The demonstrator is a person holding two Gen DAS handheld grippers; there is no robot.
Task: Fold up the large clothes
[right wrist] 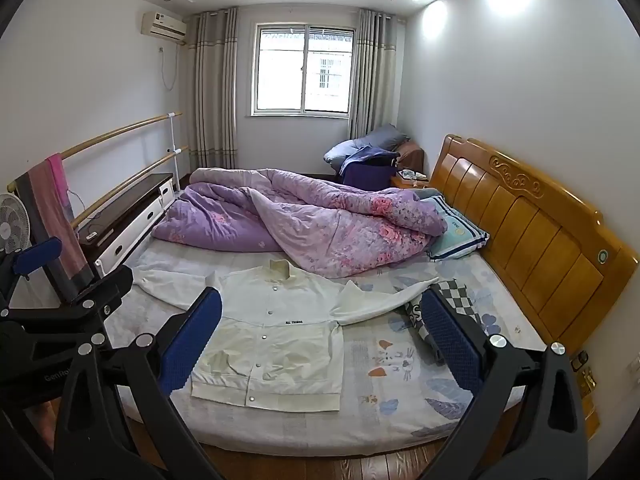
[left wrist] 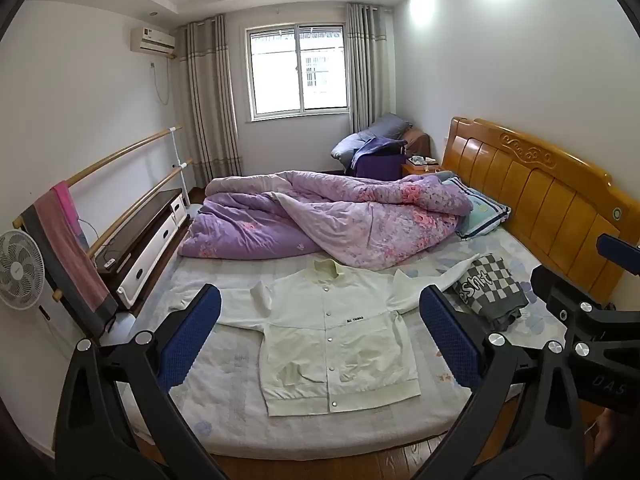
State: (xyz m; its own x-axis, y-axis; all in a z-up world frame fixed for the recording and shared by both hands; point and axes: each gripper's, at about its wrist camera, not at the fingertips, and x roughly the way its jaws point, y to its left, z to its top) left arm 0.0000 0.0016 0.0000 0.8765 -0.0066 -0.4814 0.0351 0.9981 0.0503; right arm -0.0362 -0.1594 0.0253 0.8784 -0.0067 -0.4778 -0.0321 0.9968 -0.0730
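A cream-white snap-button jacket (left wrist: 332,340) lies flat and face up on the bed, collar toward the quilt, both sleeves spread out; it also shows in the right wrist view (right wrist: 272,340). Its right sleeve (left wrist: 432,284) reaches to a folded checkered garment (left wrist: 492,288), which the right wrist view shows partly hidden behind a finger (right wrist: 456,300). My left gripper (left wrist: 320,332) is open and empty, held above the bed's near edge. My right gripper (right wrist: 320,332) is open and empty too, to the right of the left one.
A rumpled purple floral quilt (left wrist: 320,220) fills the far half of the bed. A striped pillow (left wrist: 484,208) lies by the wooden headboard (left wrist: 552,200). A fan (left wrist: 20,272), a towel rail (left wrist: 68,240) and a low cabinet (left wrist: 148,232) stand on the left.
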